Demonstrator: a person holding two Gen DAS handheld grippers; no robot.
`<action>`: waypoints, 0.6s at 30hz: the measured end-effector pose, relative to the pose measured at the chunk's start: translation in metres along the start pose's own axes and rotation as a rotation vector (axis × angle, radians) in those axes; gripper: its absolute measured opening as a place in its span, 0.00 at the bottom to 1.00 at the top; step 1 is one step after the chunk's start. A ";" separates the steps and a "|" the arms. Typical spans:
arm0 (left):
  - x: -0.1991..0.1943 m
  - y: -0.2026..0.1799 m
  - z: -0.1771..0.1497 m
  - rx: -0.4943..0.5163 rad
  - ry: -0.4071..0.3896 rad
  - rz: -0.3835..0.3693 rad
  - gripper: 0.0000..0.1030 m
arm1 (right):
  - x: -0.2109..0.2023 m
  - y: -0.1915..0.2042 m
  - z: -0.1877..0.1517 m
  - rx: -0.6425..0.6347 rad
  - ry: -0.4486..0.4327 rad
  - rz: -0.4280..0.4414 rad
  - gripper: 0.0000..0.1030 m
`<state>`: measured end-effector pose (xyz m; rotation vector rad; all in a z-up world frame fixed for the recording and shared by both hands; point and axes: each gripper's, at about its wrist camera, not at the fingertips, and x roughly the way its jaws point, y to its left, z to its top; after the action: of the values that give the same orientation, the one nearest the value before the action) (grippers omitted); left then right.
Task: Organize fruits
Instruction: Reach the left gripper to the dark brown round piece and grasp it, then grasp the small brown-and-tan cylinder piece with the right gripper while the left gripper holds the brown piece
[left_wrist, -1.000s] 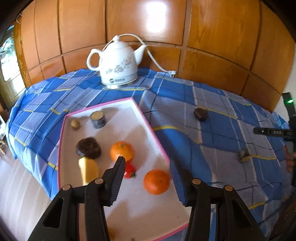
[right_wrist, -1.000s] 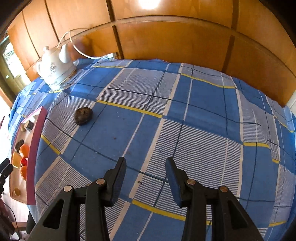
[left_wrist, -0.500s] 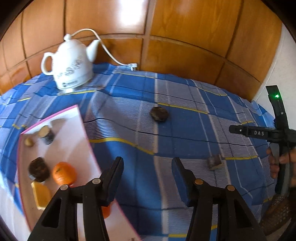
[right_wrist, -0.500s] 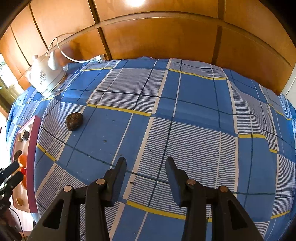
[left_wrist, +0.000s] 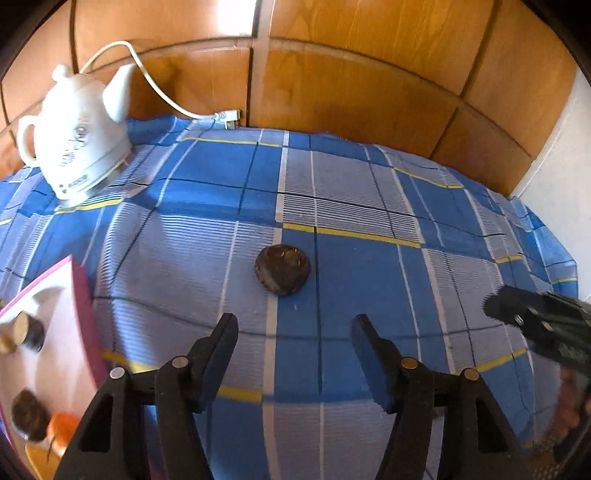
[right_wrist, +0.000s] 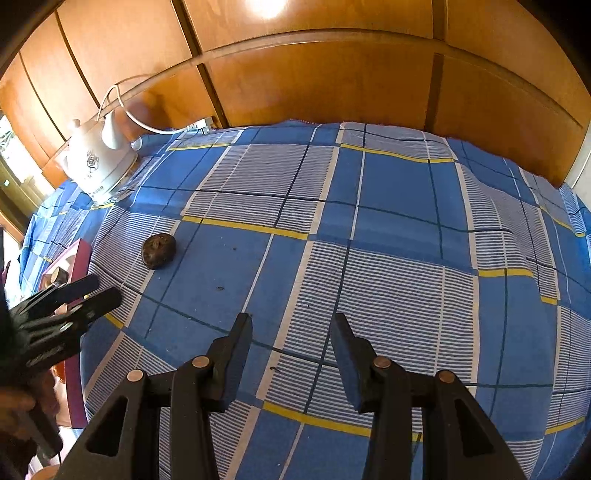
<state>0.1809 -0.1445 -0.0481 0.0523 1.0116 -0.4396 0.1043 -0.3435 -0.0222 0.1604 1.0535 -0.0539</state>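
A dark brown round fruit (left_wrist: 282, 269) lies alone on the blue checked cloth, just beyond my left gripper (left_wrist: 294, 325). Its jaws are opening and hold nothing. In the right wrist view the same fruit (right_wrist: 159, 250) sits at centre left, with the left gripper (right_wrist: 105, 290) below and to the left of it. My right gripper (right_wrist: 291, 325) hovers open over bare cloth, nothing between its fingers. The pink-rimmed white tray (left_wrist: 79, 291) at the left holds an orange fruit (left_wrist: 62, 424), a dark fruit (left_wrist: 27, 415) and several small pieces.
A white electric kettle (left_wrist: 74, 144) stands at the back left, its cord running to a plug by the wooden wall panels. The cloth (right_wrist: 388, 240) drops off at the right and near edges. A hand shows at the lower left of the right wrist view.
My left gripper has swung right, from over the tray to in front of the dark fruit, and its jaws have widened. It has entered the right wrist view. The right gripper has stayed put.
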 end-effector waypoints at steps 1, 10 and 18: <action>0.006 0.000 0.005 -0.005 0.008 0.004 0.62 | 0.000 0.001 0.000 -0.001 0.000 0.002 0.43; 0.050 0.001 0.034 -0.017 0.045 0.035 0.63 | 0.000 -0.001 0.001 0.015 -0.001 0.013 0.43; 0.064 0.011 0.034 -0.041 0.035 0.007 0.45 | 0.002 -0.002 0.002 0.019 0.003 0.014 0.43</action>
<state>0.2413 -0.1641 -0.0843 0.0272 1.0545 -0.4125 0.1068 -0.3455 -0.0235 0.1852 1.0551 -0.0507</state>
